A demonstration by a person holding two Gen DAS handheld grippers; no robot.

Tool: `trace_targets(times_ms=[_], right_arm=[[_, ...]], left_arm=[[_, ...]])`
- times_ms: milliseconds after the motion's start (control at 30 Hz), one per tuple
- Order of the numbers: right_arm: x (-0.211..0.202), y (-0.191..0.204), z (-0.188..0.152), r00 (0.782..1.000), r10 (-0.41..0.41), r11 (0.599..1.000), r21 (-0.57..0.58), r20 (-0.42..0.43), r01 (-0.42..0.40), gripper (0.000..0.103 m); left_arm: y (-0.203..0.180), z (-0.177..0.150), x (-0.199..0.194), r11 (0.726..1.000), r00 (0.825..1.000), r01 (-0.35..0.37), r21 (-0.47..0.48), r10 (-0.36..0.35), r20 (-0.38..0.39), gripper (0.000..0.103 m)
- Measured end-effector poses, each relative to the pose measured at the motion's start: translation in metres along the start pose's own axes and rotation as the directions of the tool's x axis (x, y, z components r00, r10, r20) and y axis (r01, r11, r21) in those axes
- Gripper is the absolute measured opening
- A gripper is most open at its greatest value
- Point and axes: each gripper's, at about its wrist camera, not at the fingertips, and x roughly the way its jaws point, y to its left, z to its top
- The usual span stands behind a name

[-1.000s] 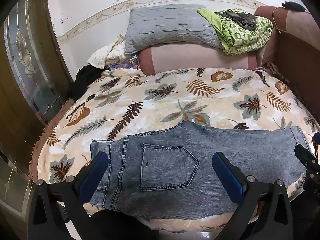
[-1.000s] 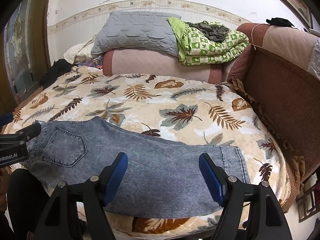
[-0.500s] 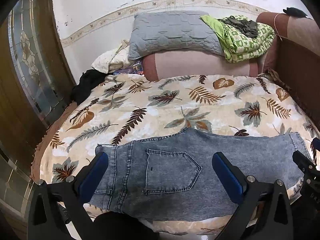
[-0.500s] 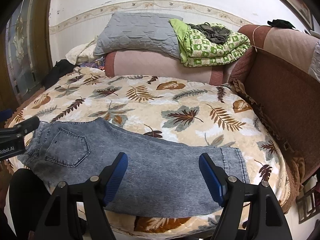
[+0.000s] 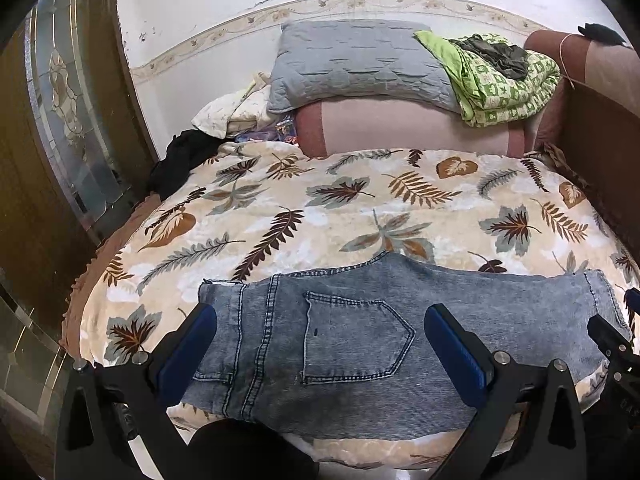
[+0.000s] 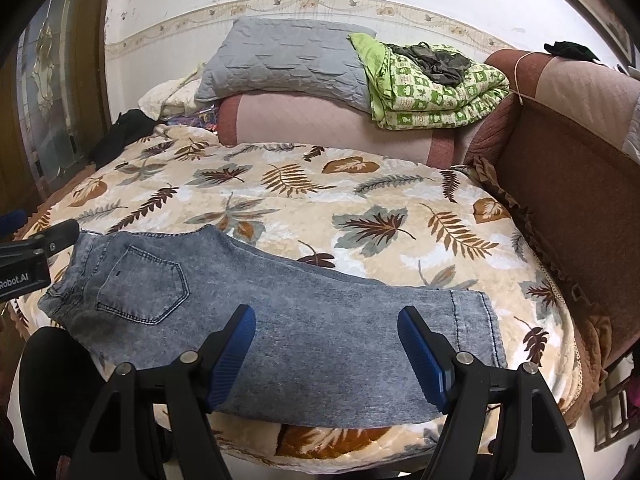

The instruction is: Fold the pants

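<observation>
A bed (image 5: 360, 216) covered in a cream blanket printed with autumn leaves fills the room's corner. Along its near edge lie grey denim pants (image 5: 400, 344), folded lengthwise, back pocket up, waistband to the left, hem to the right. At the head, a grey pillow (image 5: 360, 60) sits beside a green patterned quilt (image 5: 508, 88). The left gripper (image 5: 320, 344) hovers released over the pocket; the right gripper (image 6: 326, 348) hovers released over the leg.
</observation>
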Motion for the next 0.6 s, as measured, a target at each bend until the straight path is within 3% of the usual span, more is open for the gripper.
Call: trace_targets(times_ms=[600], right_arm=[[0.009, -0.013, -0.006, 1.000, -0.004, 0.999, 0.042, -0.026, 0.005, 0.077]], left_arm=[[-0.006, -0.007, 0.009, 1.000, 0.999, 0.003, 0.008, -0.002, -0.032, 0.103]])
